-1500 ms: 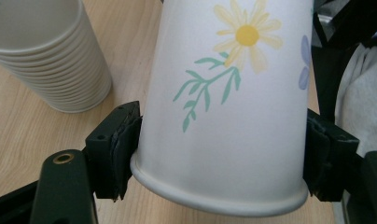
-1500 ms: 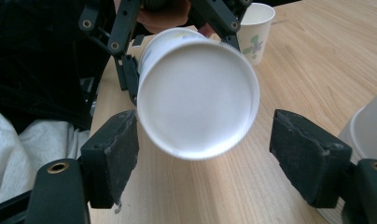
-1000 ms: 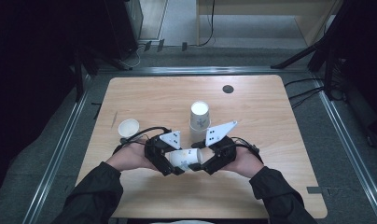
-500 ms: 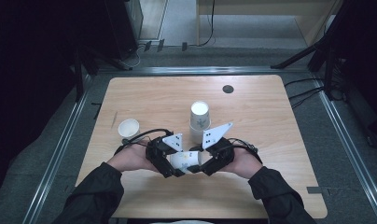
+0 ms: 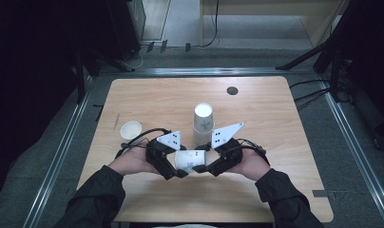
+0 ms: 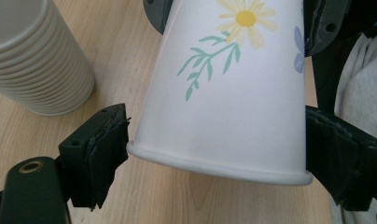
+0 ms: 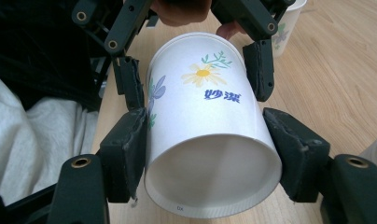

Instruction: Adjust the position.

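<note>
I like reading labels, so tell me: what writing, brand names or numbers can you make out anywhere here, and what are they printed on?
"妙潔": blue characters on the side of the flowered paper cup, under its daisy.
A tiny grey mark near that cup's base rim: too small to read.
Black dots on the grey three-cornered plates: markers, not text.
The cup stack has a print too blurred to read.

Matt printed paper cup [image 7: 210, 135] over smooth, pale wood-grain table [image 5: 275, 123]

2 grippers are meeting low in the frame's centre, 1 flowered paper cup [image 5: 191, 160] is lying between them, 1 cup stack [image 5: 203, 122] is standing above, and 1 separate cup [image 5: 131, 129] is sitting at centre left.
</note>
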Demonstrator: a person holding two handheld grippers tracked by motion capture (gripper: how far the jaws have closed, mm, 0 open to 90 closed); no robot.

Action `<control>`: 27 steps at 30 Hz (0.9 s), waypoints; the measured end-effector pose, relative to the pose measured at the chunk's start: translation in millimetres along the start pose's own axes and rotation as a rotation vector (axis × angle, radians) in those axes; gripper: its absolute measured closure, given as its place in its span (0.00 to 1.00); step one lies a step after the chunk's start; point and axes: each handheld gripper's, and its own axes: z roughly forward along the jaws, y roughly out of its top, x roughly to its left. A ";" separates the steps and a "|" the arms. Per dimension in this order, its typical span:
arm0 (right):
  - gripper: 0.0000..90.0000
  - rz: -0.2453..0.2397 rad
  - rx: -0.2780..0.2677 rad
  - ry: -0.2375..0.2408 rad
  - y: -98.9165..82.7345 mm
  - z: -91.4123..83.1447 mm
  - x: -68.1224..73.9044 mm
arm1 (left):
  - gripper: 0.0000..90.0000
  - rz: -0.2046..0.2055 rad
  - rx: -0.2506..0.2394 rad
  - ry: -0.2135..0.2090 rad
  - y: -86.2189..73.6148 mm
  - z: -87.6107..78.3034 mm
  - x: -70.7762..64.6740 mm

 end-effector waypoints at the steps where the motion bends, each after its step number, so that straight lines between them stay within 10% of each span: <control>1: 0.38 0.000 -0.004 -0.001 0.1 -0.8 -0.2 | 0.14 -0.007 -0.010 -0.001 -0.3 -0.6 0.0; 27: 0.38 0.044 -0.134 0.065 4.2 -19.2 -3.2 | 0.18 -0.089 -0.252 -0.049 -6.0 -4.3 -5.1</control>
